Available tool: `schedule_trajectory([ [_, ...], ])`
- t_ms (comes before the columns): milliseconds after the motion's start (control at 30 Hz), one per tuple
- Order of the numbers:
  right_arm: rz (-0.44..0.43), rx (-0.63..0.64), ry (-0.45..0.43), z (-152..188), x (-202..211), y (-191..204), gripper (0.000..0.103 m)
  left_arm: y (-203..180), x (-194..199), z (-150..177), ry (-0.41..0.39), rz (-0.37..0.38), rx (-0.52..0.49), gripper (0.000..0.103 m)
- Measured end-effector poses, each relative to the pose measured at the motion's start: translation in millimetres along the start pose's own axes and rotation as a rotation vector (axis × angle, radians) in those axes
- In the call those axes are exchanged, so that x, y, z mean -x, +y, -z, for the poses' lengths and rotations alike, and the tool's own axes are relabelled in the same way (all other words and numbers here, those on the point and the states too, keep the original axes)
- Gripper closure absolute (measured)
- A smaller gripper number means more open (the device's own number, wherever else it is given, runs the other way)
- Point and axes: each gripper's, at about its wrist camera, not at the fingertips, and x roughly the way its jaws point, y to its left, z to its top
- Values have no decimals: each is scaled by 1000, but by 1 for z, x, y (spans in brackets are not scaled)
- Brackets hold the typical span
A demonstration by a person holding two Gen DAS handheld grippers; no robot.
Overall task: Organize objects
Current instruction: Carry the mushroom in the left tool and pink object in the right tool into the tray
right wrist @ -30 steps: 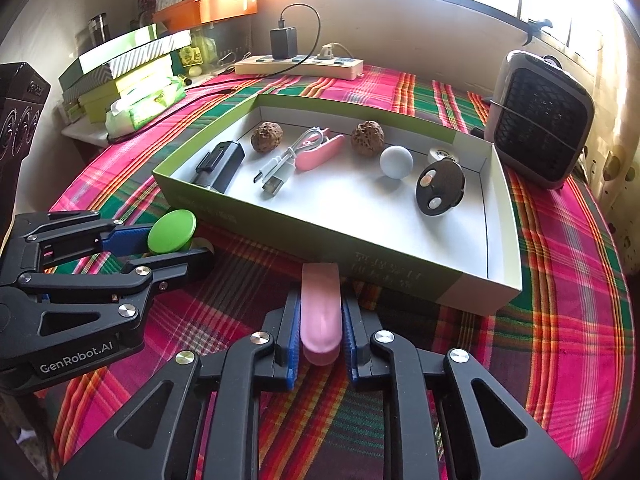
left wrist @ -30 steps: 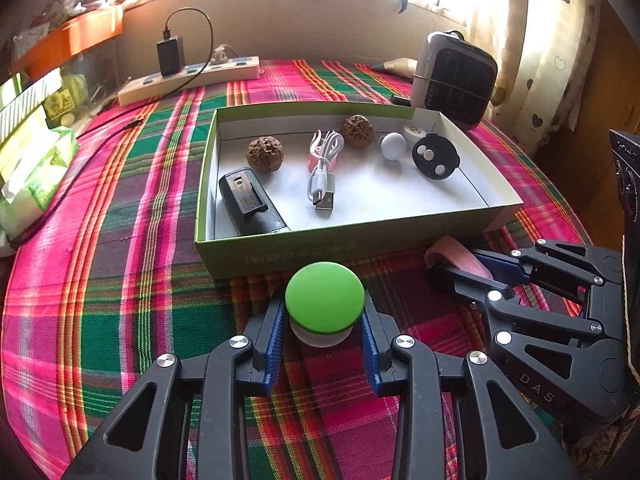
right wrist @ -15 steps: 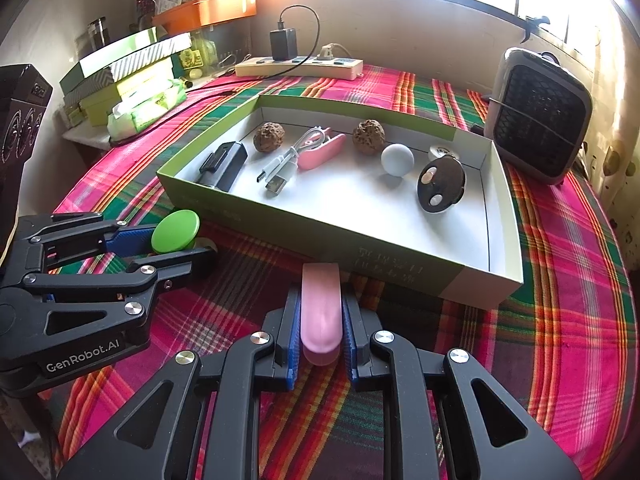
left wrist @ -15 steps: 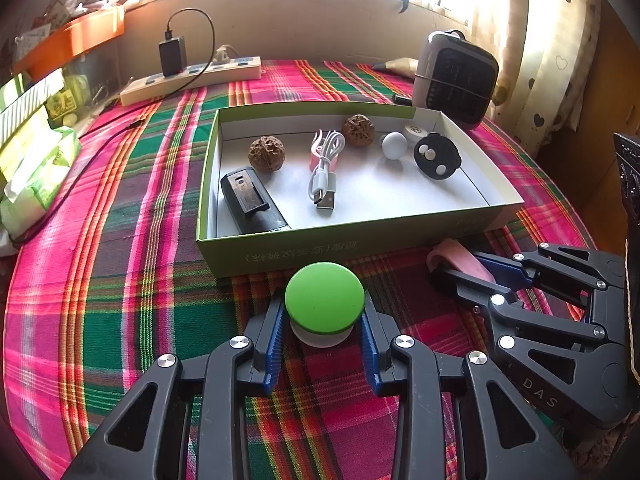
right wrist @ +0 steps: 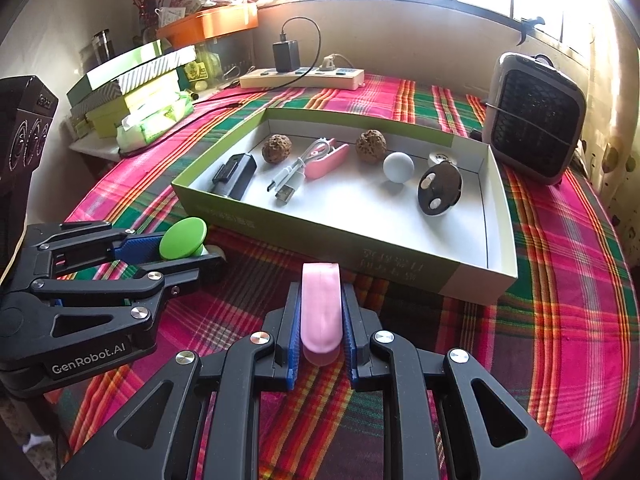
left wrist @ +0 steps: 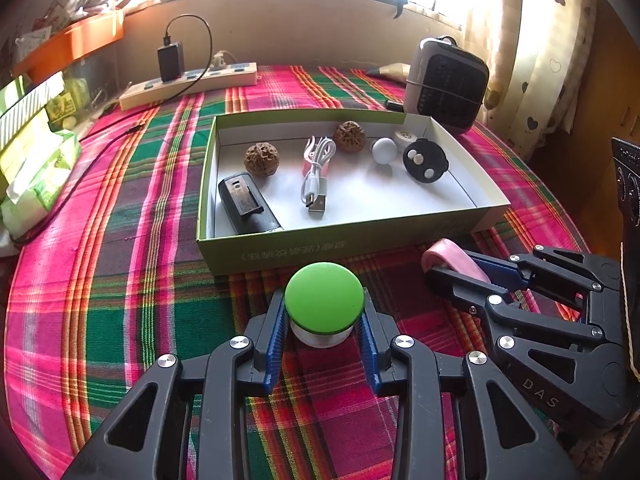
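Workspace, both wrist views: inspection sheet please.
Surface: plaid tablecloth, covered table.
Job's things: open box holds two walnuts, white cable, white ball, black case, black disc.
Clutter: heater, stacked boxes.
Grippers: left gripper shut on green-topped knob; right gripper shut on pink strip; both in front of the box.
Cables: power strip with charger.
Surroundings: window, curtain.

right hand-held gripper (right wrist: 321, 322) | clamps pink strip (right wrist: 321, 308) | near green box (right wrist: 400, 252)
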Motion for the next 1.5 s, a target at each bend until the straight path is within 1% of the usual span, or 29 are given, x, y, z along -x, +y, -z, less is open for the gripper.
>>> schedule_trajectory([
  [300,-1,-6,-30,-3,11,-1,84,-7,13,-5,-24,2,-15,72],
  [533,7,-20,-59,-12,21,-7,84,-9,19,-18,-42,11,-26,72],
  [800,21,-27,-75,-26,23,-14,84,-3,17,-33,-49,15,-18,72],
  [1000,22,-28,-76,-38,16,-18,84,5,12,-47,-57,4,-8,72],
  [1400,16,-43,-32,-58,-16,-32,84,16,-15,-68,-36,-9,4,72],
  [1500,10,-46,-18,-62,-23,-35,84,17,-21,-72,-29,-2,7,72],
])
